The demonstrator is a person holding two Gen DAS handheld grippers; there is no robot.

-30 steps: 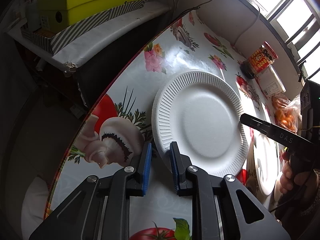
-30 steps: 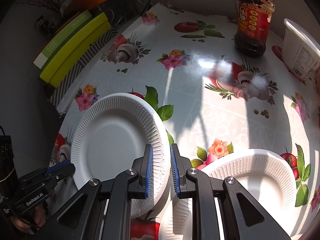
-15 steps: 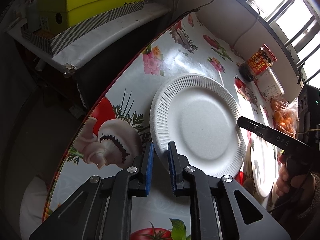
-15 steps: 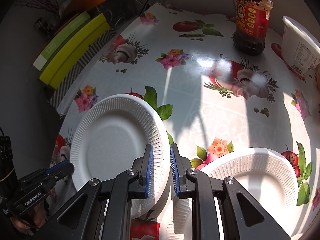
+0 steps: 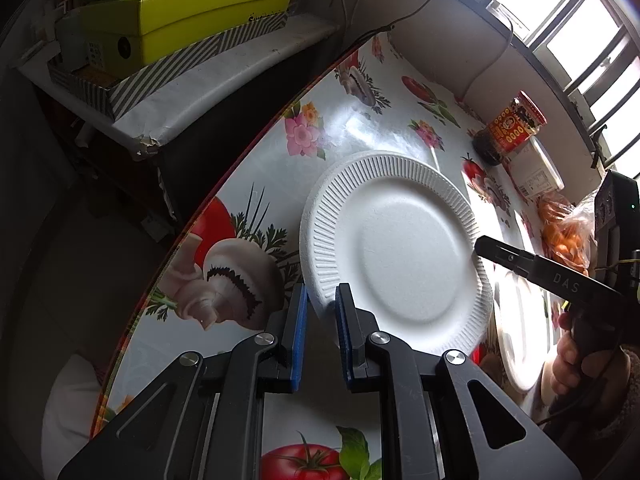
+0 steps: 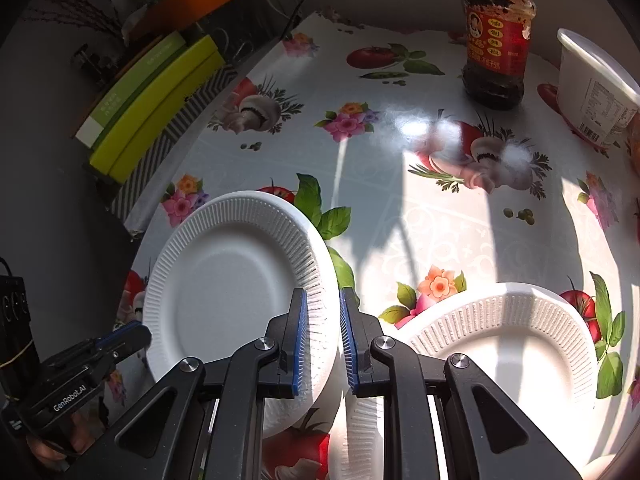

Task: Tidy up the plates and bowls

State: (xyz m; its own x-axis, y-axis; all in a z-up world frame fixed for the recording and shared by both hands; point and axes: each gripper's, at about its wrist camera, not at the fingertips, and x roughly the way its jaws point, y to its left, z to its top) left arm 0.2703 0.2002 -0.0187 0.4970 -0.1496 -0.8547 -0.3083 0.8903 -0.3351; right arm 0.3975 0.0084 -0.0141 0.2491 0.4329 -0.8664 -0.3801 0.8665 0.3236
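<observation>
Presently, left wrist view: my left gripper (image 5: 322,316) is clamped on the near rim of the white foam plate (image 5: 394,252), blue pads pinching the ribbed edge from both sides. The plate sits tilted above the flowered tablecloth (image 5: 348,128), its far edge raised, and across it my right gripper (image 5: 480,245) bites the opposite rim. Beyond the plate from me stand a chili sauce jar (image 5: 510,128) and a white tub (image 5: 534,170); a second plate (image 5: 516,328) shows partly just past the held plate's right edge. Right wrist view: my right gripper (image 6: 323,332) is closed on the held plate's (image 6: 236,292) right rim, pads pressing the ribbing, with the left gripper (image 6: 138,330) at the rim opposite. The second plate (image 6: 508,348) lies flat on the cloth just beside the held one, to its right, in sunlight. Judgement: the step in hand is a two-handed carry of one plate toward the other for stacking. Next move calls for shifting it over the second plate, levelling, centring, then releasing both grips together.
</observation>
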